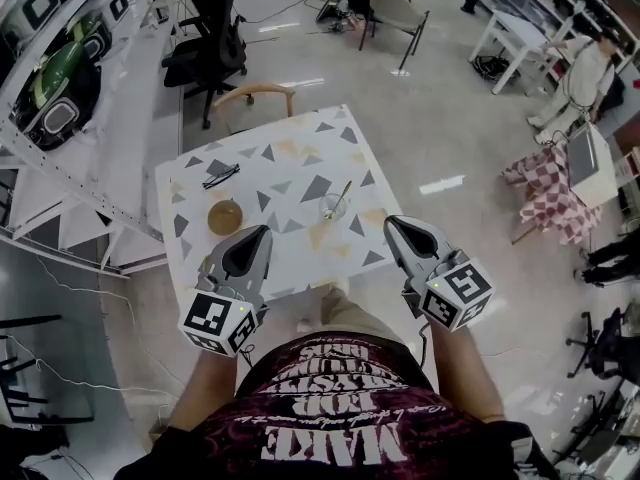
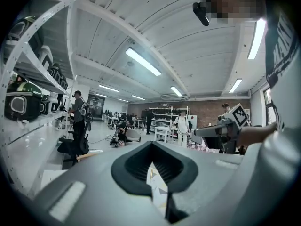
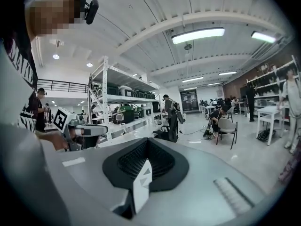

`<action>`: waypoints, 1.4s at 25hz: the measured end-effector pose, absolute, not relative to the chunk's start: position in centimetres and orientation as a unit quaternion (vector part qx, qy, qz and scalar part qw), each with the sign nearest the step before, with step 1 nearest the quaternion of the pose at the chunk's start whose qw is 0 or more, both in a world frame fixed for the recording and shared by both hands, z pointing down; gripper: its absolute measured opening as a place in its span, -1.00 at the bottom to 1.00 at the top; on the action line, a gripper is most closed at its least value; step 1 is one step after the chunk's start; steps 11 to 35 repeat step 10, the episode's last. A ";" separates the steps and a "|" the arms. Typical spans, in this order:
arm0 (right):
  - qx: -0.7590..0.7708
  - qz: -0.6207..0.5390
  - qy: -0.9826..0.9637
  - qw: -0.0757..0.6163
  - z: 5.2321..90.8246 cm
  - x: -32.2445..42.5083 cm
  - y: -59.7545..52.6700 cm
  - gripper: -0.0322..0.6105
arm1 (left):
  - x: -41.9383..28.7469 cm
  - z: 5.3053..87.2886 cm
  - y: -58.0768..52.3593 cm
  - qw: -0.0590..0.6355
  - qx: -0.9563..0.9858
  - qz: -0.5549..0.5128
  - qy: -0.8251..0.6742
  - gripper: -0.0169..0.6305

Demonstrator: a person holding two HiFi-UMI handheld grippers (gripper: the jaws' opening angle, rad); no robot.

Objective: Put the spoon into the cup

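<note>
From the head view, looking down on a white table (image 1: 300, 158) patterned with grey and tan triangles. Near its middle, a clear cup (image 1: 330, 211) with the spoon (image 1: 343, 194) already standing in it, handle leaning up toward the far right. To the left of the cup, well apart, a round brown disc (image 1: 224, 217) (cannot tell whether lid or coaster), and beyond that a pair of dark glasses (image 1: 220, 175). Over the near edge, the left gripper (image 1: 265, 230) and the right gripper (image 1: 390, 221), one on each side, both short of the cup and touching nothing. Both pointed roughly level toward the far side, tips drawn to a point. In the left gripper view, jaws (image 2: 155, 173) clenched together, empty, only a thin slit between the dark pads with a sliver of the patterned tabletop showing through. Beyond, the open room, shelving on the left, and the other gripper's marker cube off to the right. In the right gripper view, much the same: jaws (image 3: 143, 168) pressed together on nothing, a narrow strip of tabletop in the slit, with shelves behind and the left gripper at the left edge.
</note>
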State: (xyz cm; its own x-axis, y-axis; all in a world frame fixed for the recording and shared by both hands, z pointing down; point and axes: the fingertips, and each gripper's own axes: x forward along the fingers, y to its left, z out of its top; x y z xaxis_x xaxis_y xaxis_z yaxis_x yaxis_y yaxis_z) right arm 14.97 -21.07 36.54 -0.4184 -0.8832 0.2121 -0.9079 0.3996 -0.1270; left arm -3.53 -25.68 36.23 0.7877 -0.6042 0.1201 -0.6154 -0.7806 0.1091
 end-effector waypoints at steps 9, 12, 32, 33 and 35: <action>0.527 0.120 -0.839 0.065 37.2 14.3 -21.5 -0.82 | -3.6 36.3 -26.2 0.070 0.944 0.036 -0.321 -0.95; 0.525 0.121 -0.840 0.066 37.3 14.2 -21.6 -0.81 | -3.5 36.5 -26.3 0.071 0.944 0.037 -0.321 -0.95; 0.525 0.121 -0.840 0.066 37.3 14.2 -21.6 -0.81 | -3.5 36.5 -26.3 0.071 0.944 0.037 -0.321 -0.95; 0.525 0.121 -0.840 0.066 37.3 14.2 -21.6 -0.81 | -3.5 36.5 -26.3 0.071 0.944 0.037 -0.321 -0.95; 0.525 0.121 -0.840 0.066 37.3 14.2 -21.6 -0.81 | -3.5 36.5 -26.3 0.071 0.944 0.037 -0.321 -0.95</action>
